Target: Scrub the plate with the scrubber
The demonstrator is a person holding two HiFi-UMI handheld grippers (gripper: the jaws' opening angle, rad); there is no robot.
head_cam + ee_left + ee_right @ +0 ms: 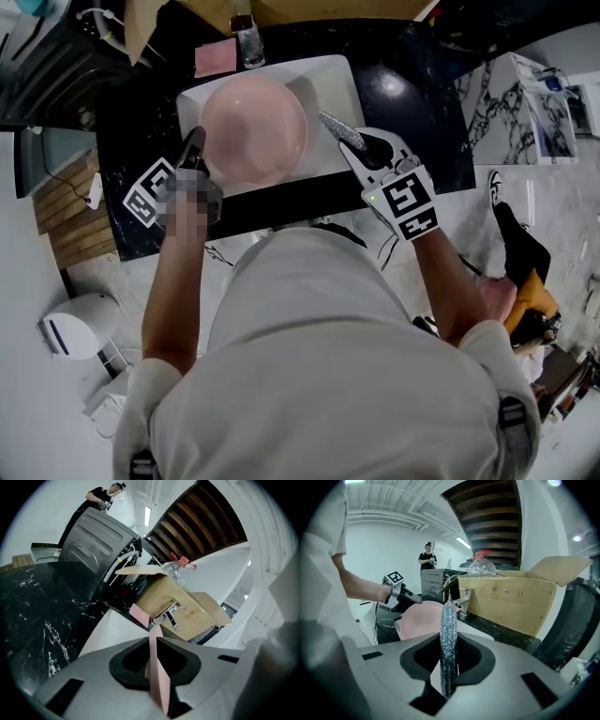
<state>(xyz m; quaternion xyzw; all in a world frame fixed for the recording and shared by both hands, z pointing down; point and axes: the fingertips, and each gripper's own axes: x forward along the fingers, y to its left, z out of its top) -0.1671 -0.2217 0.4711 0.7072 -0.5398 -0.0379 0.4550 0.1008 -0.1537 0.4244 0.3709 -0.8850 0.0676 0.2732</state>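
Head view: over the black marbled tabletop (412,103) and its white rectangular sink (333,80), the left gripper (195,142) clamps the round pink plate (253,129) by its rim, so the right gripper (361,150), closed on the flat silvery mesh scrubber (339,129) just beside it, should rub broad-face-on, clear of the chrome tap (465,603) behind.

The plate (253,127) you held looked like smooth matt pink plastic, no shine. Your scrubber (448,634) was rough, glittery silver mesh. Your left tongs (154,641) and right tongs (361,152) showed matt grey plastic shells with black matt inner pads. The sink (333,80) was smooth white, slightly glossy, ceramic-looking. The desk (422,122) was polished black stone with white veins. The faucet (464,603) was shiny metal. The box (511,603) was plain matt brown cardboard. The bottle (482,566) was clear plastic.
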